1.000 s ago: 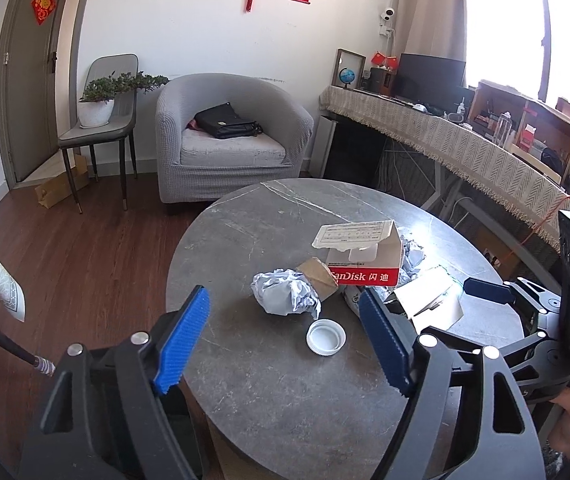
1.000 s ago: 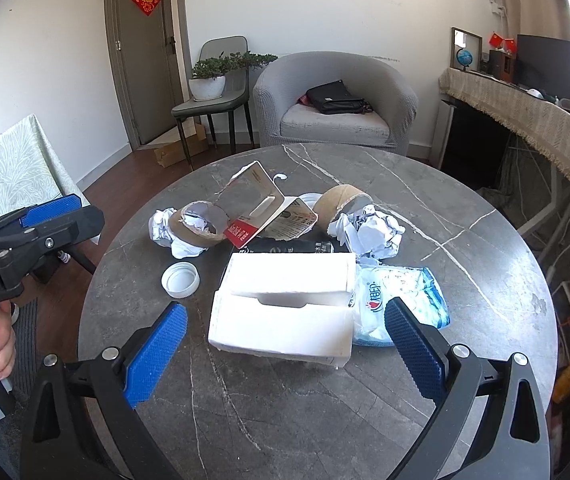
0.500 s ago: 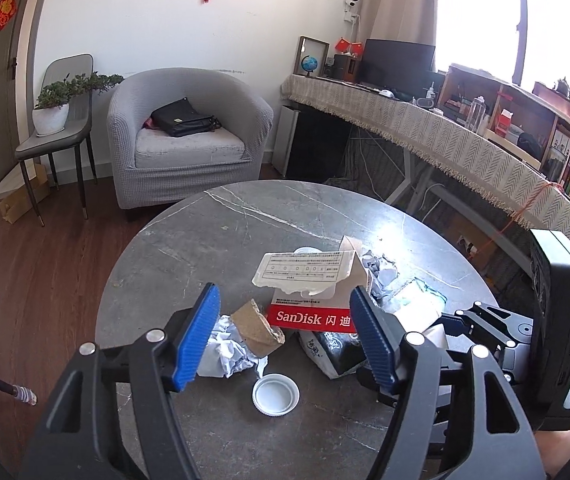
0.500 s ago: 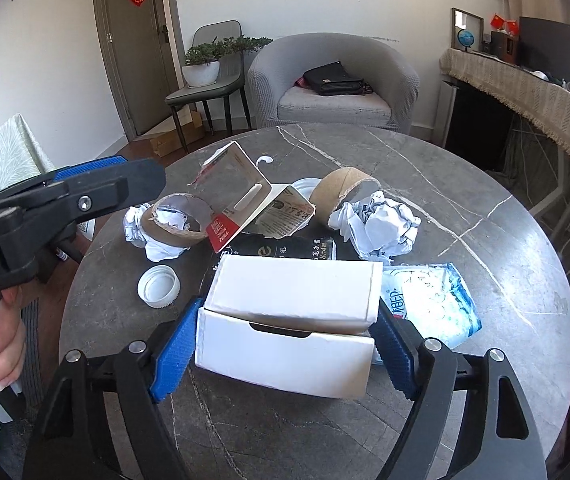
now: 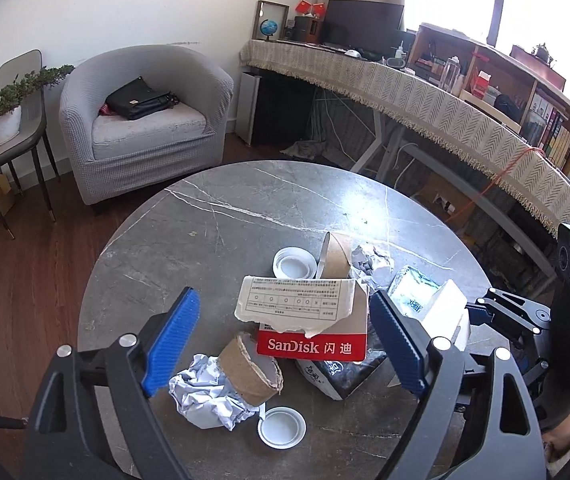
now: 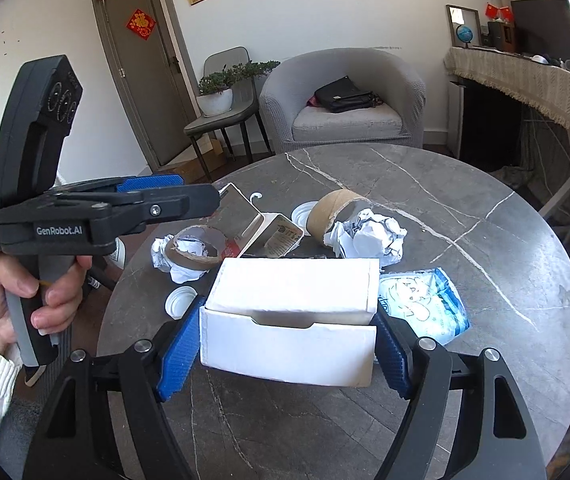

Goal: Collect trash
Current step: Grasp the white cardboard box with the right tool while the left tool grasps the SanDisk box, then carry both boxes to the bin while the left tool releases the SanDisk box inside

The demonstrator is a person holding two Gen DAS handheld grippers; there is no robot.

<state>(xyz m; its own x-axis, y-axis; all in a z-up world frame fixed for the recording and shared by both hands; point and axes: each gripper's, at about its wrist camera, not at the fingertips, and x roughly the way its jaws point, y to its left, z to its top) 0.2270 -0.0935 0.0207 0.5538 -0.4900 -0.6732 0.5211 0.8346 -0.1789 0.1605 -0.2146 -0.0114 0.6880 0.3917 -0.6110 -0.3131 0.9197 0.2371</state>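
Nearest your right gripper (image 6: 287,350), the white carton (image 6: 291,320) sits crosswise between the jaws, and both blue pads (image 6: 179,354) press on its short ends. You are pinching it across its longest side, probably because the open flap and thin front wall would buckle under a grip from front to back. Whether it has left the bench (image 6: 465,216) cannot be told; its lower edge hides the contact.

Your left gripper (image 5: 285,344) hangs over the pile with its jaws spread wide and holding nothing. They bracket the red SanDisk box (image 5: 312,334), whose torn lid stands up between the pads. That placement reads as a line-up for the next pick, with the wide opening allowing for the lid.

Just below that box, a cardboard ring (image 5: 251,368) lies on crumpled paper (image 5: 205,394), and a white cap (image 5: 281,427) rests flat beside them. A dark pouch (image 5: 339,374) is pinned under the box, so lifting the box may drag it.

Further in, a second cardboard ring (image 6: 335,210) leans against another paper wad (image 6: 369,238), with a white lid (image 5: 293,263) beside it. A blue and white wrapper (image 6: 421,302) lies flat to the right of the carton.

All the trash is gathered in one cluster near your edge of the bench. No bin shows in either view, so the drop point cannot be confirmed. The grey armchair (image 6: 345,96) stands beyond the bench.
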